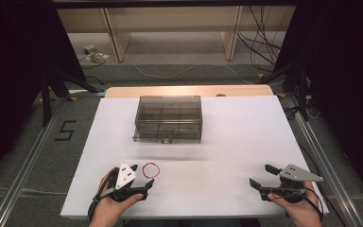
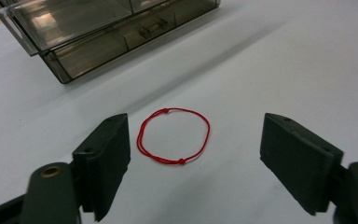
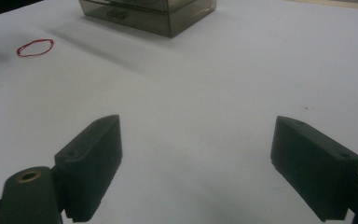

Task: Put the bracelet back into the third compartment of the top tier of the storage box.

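a black "5" on the floor (image 1: 65, 130)

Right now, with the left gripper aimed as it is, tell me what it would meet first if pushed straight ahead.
Probably the red string loop, lying flat on the white table just ahead between the open jaws of the left gripper. The smoky plastic box sits farther on, off to the left. Depth is uncertain.

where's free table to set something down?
Widest bare patch: between the compartment box and the near edge, from the red string loop across to the right hand-held gripper. Strips either side of the box are bare too. Tightest around the left hand-held gripper, beside the loop.
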### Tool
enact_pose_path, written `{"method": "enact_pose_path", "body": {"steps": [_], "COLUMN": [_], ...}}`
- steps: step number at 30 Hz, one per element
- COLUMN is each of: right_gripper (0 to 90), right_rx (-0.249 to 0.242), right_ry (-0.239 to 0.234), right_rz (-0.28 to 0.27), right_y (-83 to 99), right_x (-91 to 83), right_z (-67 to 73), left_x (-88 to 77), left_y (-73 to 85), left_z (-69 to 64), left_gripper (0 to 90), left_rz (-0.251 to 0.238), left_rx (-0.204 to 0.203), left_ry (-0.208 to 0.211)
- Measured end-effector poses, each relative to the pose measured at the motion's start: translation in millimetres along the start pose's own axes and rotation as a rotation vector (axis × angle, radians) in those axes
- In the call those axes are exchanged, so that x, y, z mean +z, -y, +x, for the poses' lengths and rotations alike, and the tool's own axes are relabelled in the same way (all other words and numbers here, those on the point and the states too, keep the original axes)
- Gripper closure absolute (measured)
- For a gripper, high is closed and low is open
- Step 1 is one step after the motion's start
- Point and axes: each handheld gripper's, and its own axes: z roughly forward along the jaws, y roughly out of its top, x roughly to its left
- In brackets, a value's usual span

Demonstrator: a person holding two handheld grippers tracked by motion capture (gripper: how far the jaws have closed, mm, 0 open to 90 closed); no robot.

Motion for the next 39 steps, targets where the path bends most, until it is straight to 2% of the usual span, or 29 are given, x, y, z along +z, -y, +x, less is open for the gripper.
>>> {"method": "enact_pose_path", "body": {"steps": [2,5,9,11,12,19,25,31,35,39], "right_gripper": [16.9,16.9,16.9,16.9,16.9,16.9,16.9,16.8,16.8,16.8], "right_rx": [-0.004,-0.003,-0.004,-0.005,-0.005,-0.002,-0.004,-0.002,-0.004,-0.006], "right_ry": [-0.001,-0.002,-0.002,-0.002,-0.002,-0.002,-0.002,-0.005,-0.006,-0.009], "right_rz": [0.005,0.009,0.01,0.011,0.011,0.013,0.013,0.014,0.013,0.014], "right_y": [0.1,0.3,0.4,0.5,0.5,0.5,0.6,0.6,0.6,0.4], "right_x": [0.6,1.5,1.9,1.9,1.8,2.4,2.1,1.9,1.8,2.4], "right_z": [0.2,0.3,0.0,0.2,0.3,0.3,0.0,0.2,0.5,0.7], "left_x": [3.9,10.2,20.8,25.9,27.9,36.3,42.9,42.6,40.2,39.8], "left_y": [0.3,1.0,2.2,3.2,3.4,-3.2,-6.1,-6.9,-8.3,-8.5], "left_z": [-0.3,-1.4,-2.6,-1.2,-0.5,8.6,12.8,19.9,23.9,27.0], "left_gripper": [30.1,38.0,42.2,42.2,42.9,47.9,52.8,59.2,60.3,64.7], "left_rz": [0.018,0.049,0.109,0.154,0.16,0.151,0.186,0.222,0.26,0.274], "left_rx": [0.014,0.046,0.095,0.119,0.127,0.116,0.143,0.093,0.079,0.057], "left_ry": [-0.002,0.023,0.072,0.074,0.077,0.083,0.146,0.198,0.206,0.219]}}
